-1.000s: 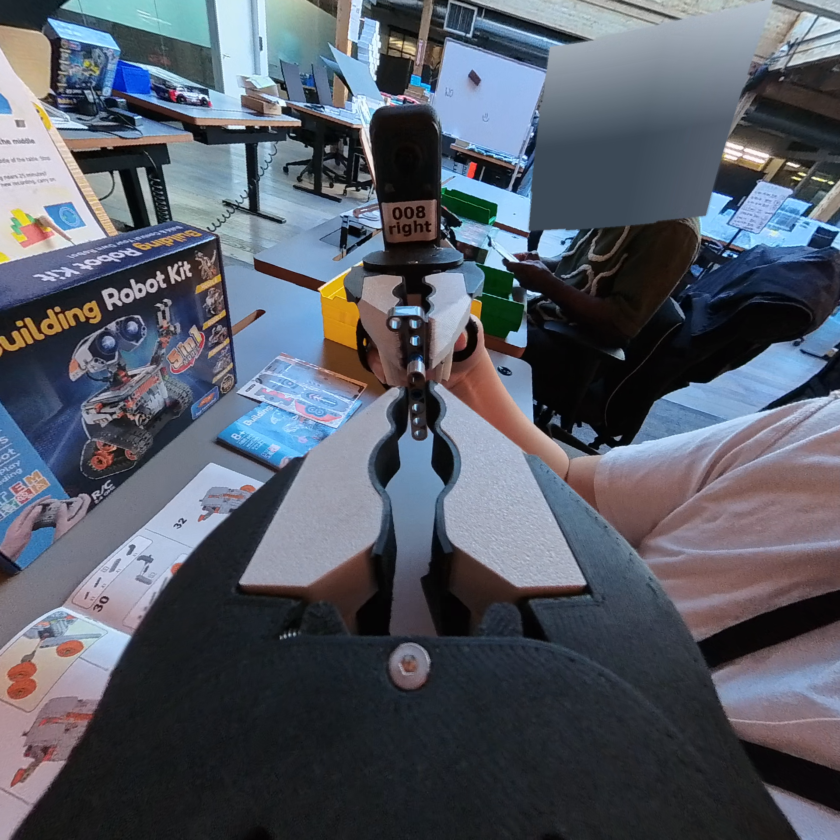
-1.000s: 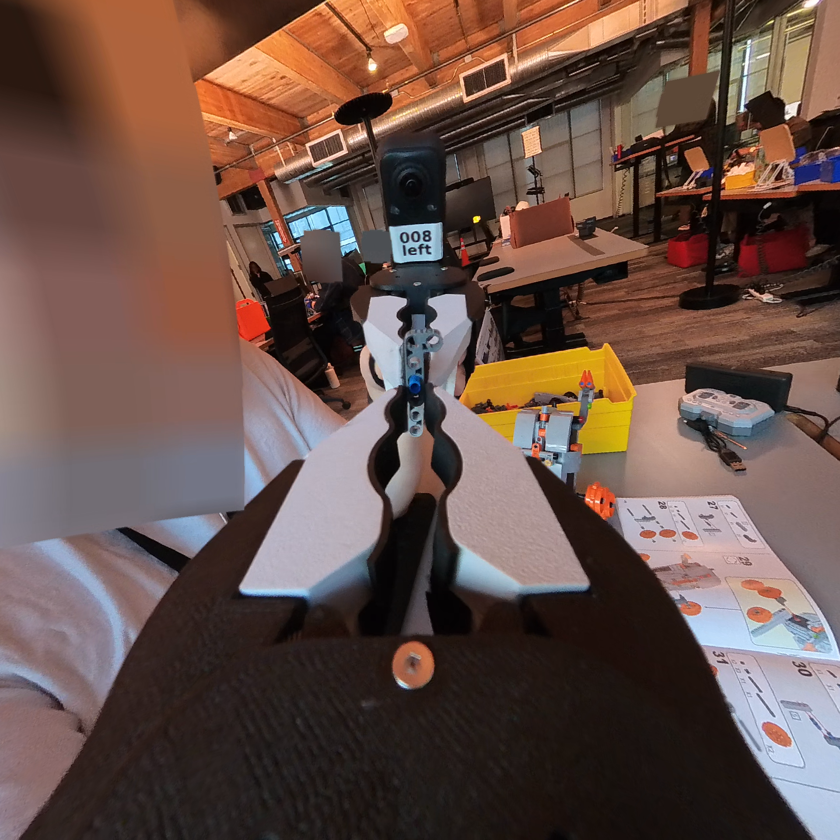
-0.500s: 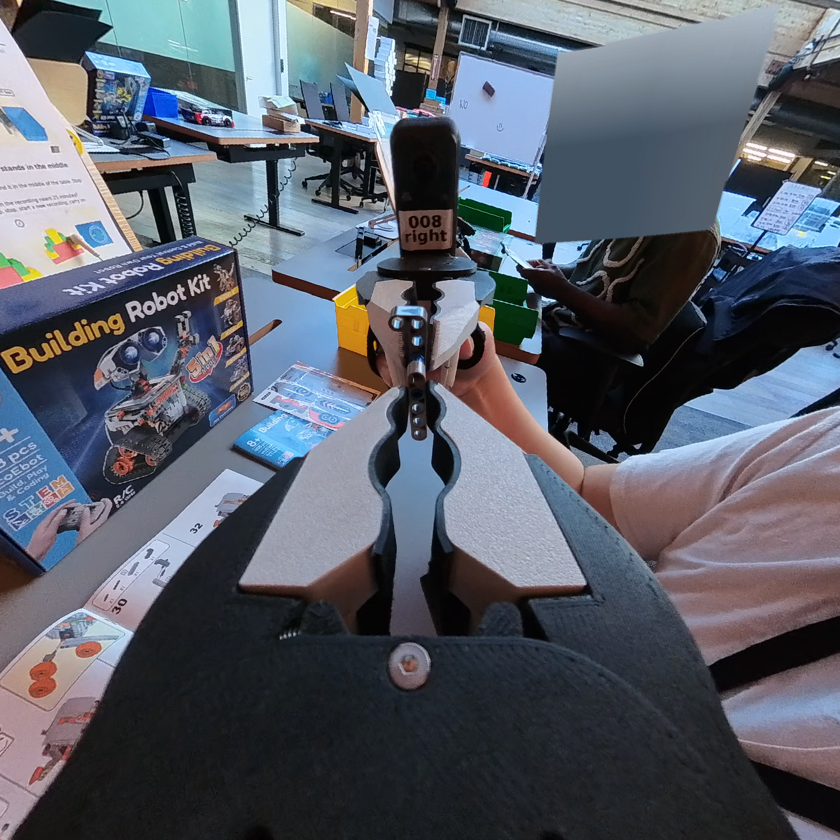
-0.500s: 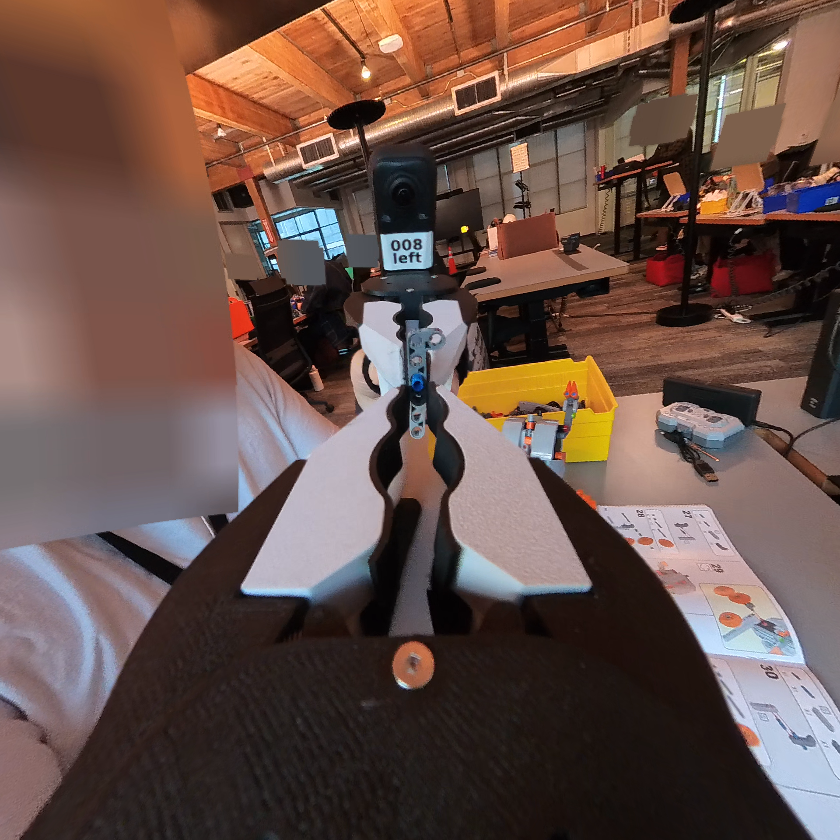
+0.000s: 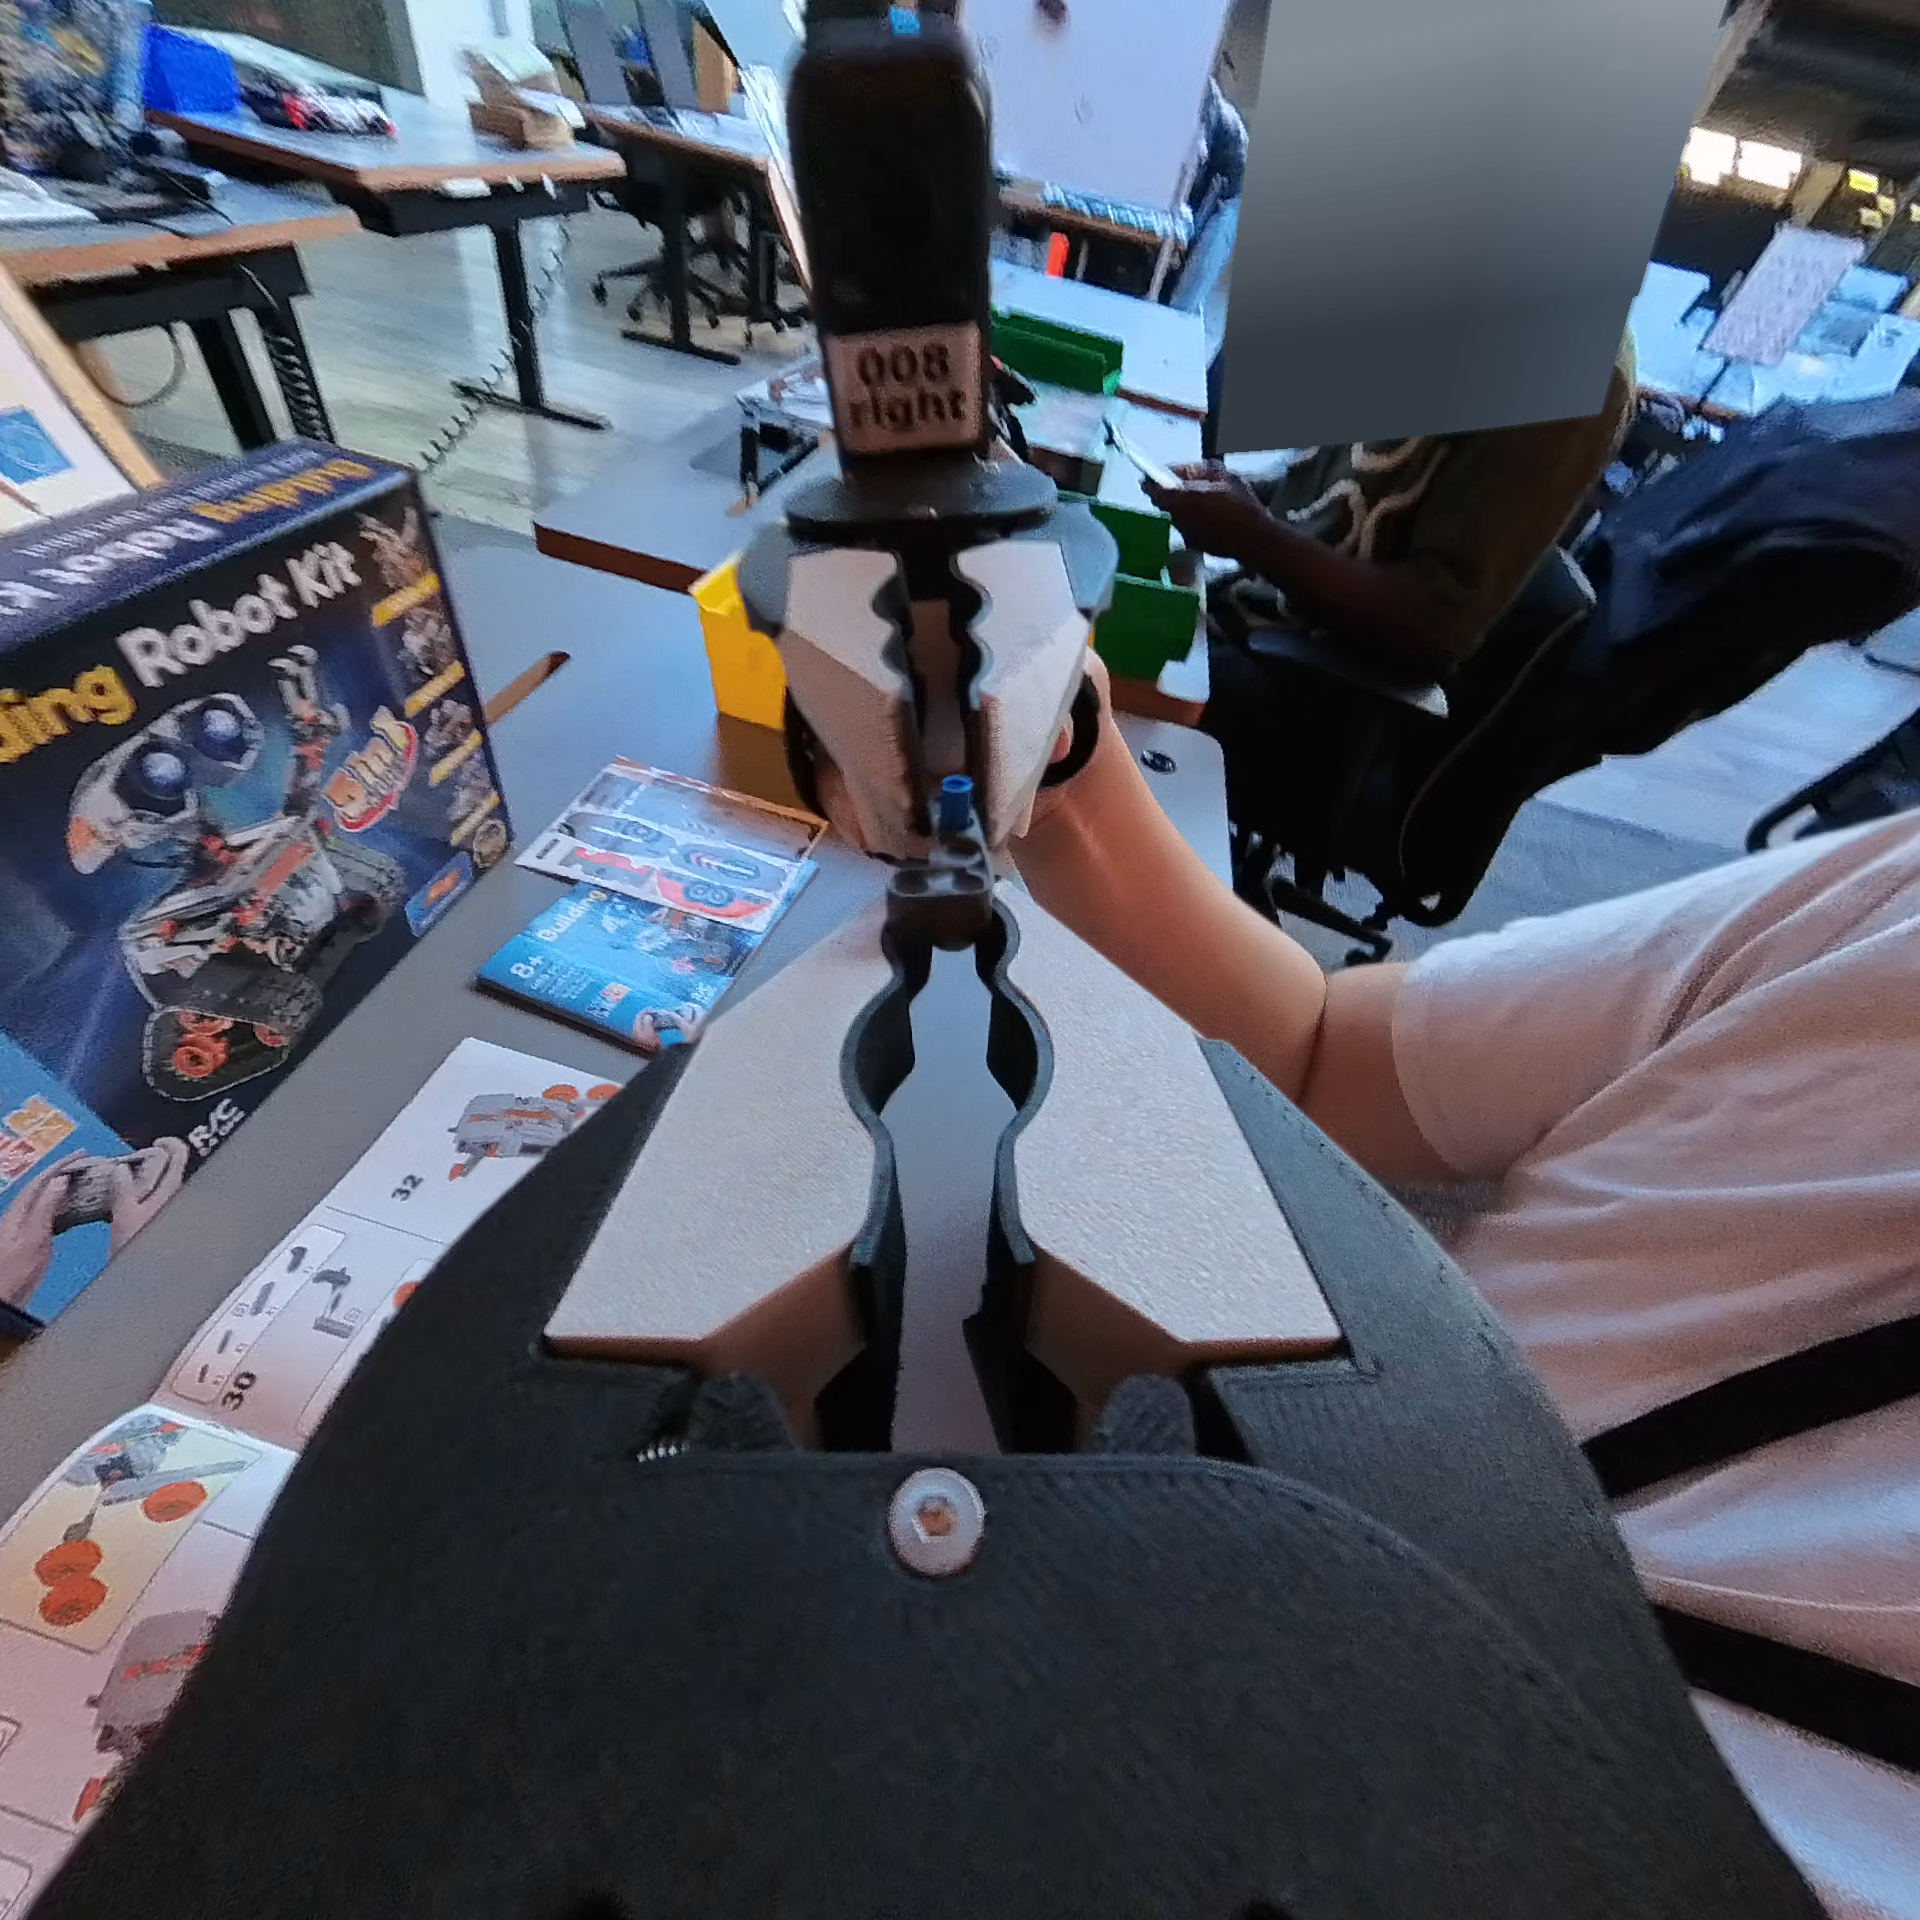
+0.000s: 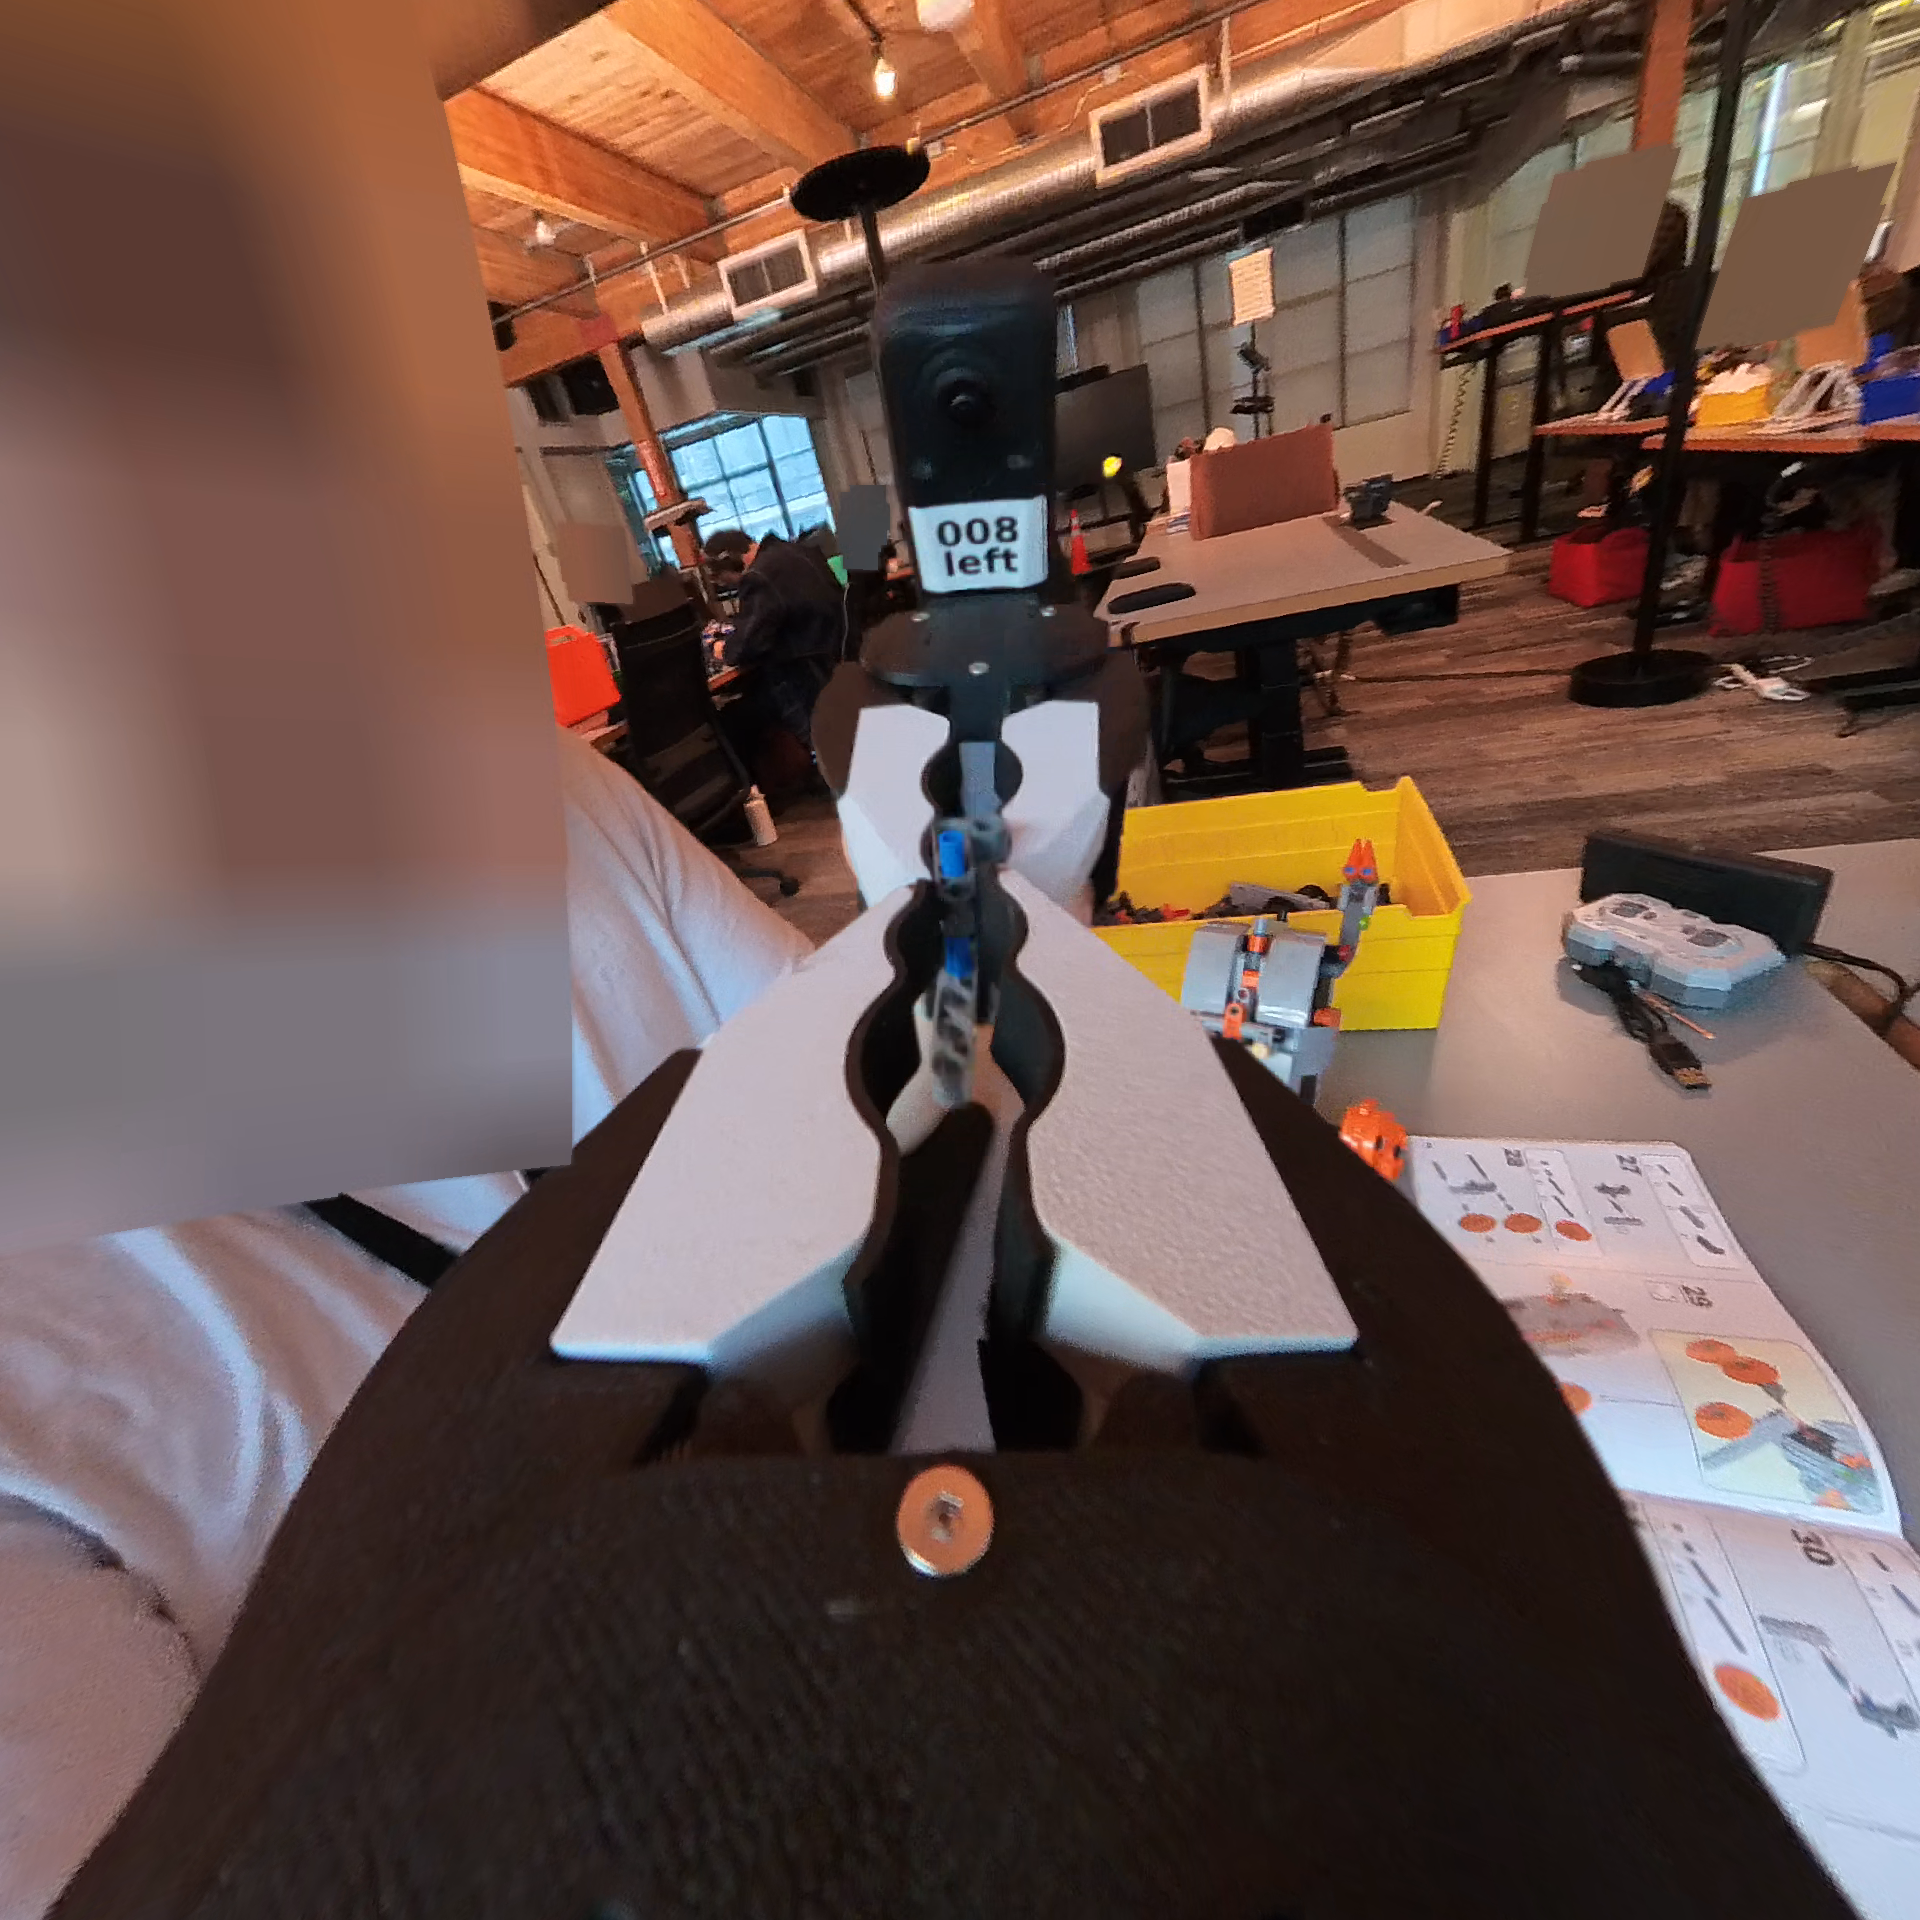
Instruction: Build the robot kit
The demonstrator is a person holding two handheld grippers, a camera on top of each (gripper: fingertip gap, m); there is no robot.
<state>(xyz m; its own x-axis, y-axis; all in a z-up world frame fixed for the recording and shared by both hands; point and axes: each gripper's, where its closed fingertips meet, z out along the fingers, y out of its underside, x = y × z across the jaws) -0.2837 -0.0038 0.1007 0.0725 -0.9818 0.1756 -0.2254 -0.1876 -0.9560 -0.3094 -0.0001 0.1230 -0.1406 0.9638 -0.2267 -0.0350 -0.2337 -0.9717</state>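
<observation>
Two grippers, left (image 5: 940, 920) and right (image 6: 961, 914), face tip to tip above the table (image 5: 634, 696), both pinching one grey pinned beam (image 6: 956, 935); uneven pull or twist could slip it free.

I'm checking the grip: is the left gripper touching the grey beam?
Touching. The left wrist view shows the left gripper with its fingertips closed on the near end of the beam, with no gap.
</observation>
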